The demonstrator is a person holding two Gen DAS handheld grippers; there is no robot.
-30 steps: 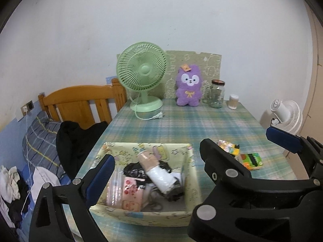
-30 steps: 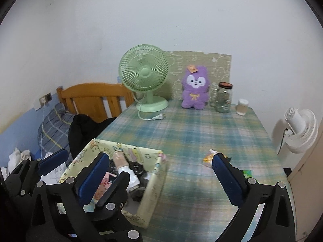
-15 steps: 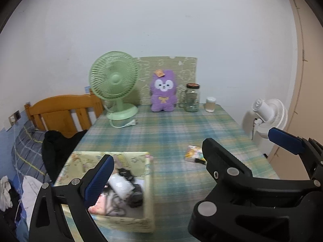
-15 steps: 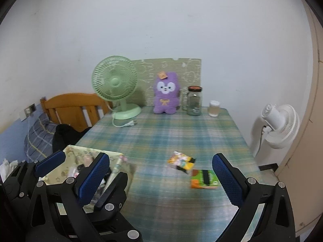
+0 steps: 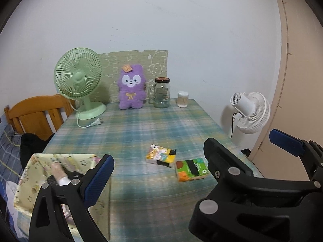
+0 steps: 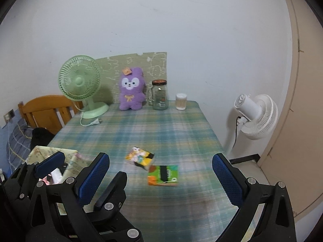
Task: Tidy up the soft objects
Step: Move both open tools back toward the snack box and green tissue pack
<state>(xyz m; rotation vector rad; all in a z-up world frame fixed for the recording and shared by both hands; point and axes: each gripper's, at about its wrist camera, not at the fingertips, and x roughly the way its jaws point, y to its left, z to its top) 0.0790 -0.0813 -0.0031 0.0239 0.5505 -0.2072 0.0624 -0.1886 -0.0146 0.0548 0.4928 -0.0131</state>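
Two hand-held grippers are hovering over the near edge of a plaid-covered table (image 6: 165, 125). The right gripper (image 6: 160, 173) is spread wide and holding nothing. The left gripper (image 5: 188, 154) is also gaping wide, empty. Two soft tissue packs are lying mid-table, nearly touching: a yellow cartoon pack (image 6: 139, 157) and a green pack (image 6: 163, 175). A yellow patterned box (image 5: 40, 173) of items is sitting near left.

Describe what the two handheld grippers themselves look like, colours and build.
Both the left gripper and the right gripper have chunky matte black plastic bodies with round silver screw heads. Each finger carries a long blue pad with a fine mesh-like texture. No cables, markings or sleeves show.
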